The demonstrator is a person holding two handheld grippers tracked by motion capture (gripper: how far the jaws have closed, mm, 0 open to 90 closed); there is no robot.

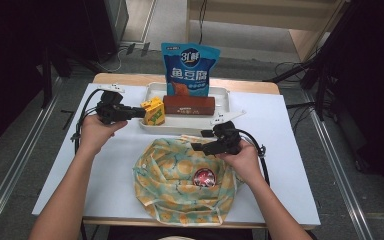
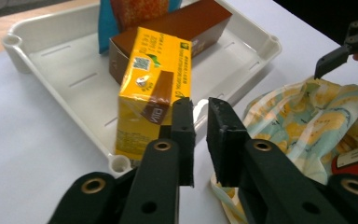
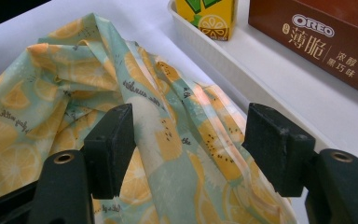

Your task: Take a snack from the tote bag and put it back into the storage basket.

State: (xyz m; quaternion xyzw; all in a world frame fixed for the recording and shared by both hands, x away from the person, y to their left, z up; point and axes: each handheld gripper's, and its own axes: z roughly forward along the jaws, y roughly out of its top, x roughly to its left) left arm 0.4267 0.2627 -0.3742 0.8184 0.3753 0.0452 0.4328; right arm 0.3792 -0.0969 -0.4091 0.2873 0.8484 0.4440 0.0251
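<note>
Yellow: one drink carton (image 1: pixel 153 111) in the tray (image 1: pixel 220 95) beside the closed, empty left tool (image 2: pixel 200 128); right tool (image 3: pixel 189 140) open.

blue pouch (image 2: pixel 106 23) cropped, brown box (image 3: pixel 335 42) cropped

carton (image 1: pixel 153 111): yellow, brown patch
box (image 1: pixel 189 105): brown, white lettering
pouch (image 1: pixel 189 69): blue, white writing
tray (image 1: pixel 220 95): white
cloth bag (image 1: pixel 170 175): pale green, orange slices
grippers: black
table (image 1: pixel 290 165): white
</note>
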